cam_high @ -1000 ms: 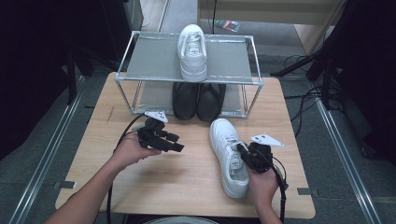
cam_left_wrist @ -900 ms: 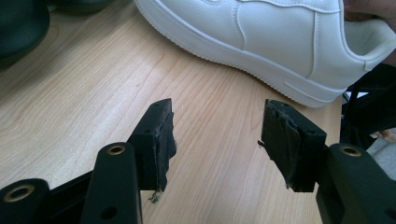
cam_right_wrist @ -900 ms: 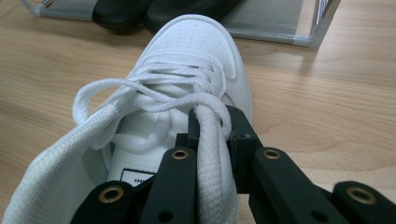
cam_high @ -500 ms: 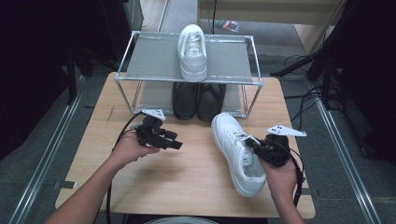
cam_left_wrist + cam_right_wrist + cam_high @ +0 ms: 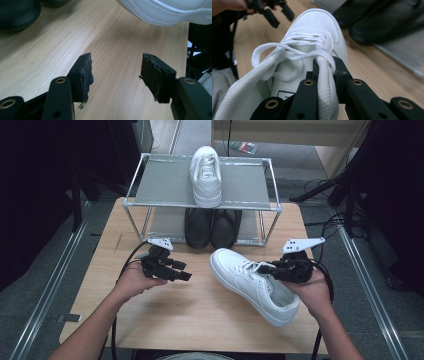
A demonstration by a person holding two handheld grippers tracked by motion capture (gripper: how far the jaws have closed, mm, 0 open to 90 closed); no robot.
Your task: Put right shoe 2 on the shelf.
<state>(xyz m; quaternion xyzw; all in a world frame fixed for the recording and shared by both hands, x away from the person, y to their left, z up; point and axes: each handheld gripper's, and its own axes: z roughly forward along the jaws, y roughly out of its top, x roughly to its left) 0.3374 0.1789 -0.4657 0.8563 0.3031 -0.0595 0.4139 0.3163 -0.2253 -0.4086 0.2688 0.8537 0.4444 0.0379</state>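
Two grippers work over the near half of the table (image 5: 200, 320). Nearest, the right gripper (image 5: 267, 268) is clenched on the collar of a white sneaker (image 5: 250, 282), heel toward the person, toe aimed at the rack. Left of it, the left gripper (image 5: 182, 270) hangs released, nothing between its pads. Farther back, black shoes (image 5: 212, 227) sit under the metal rack (image 5: 240, 182), whose top shelf carries a second white sneaker (image 5: 206, 175).

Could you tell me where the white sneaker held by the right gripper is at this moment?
In the high view the white sneaker is right of centre above the table, its collar pinched by the right gripper, just in front of the black shoes.
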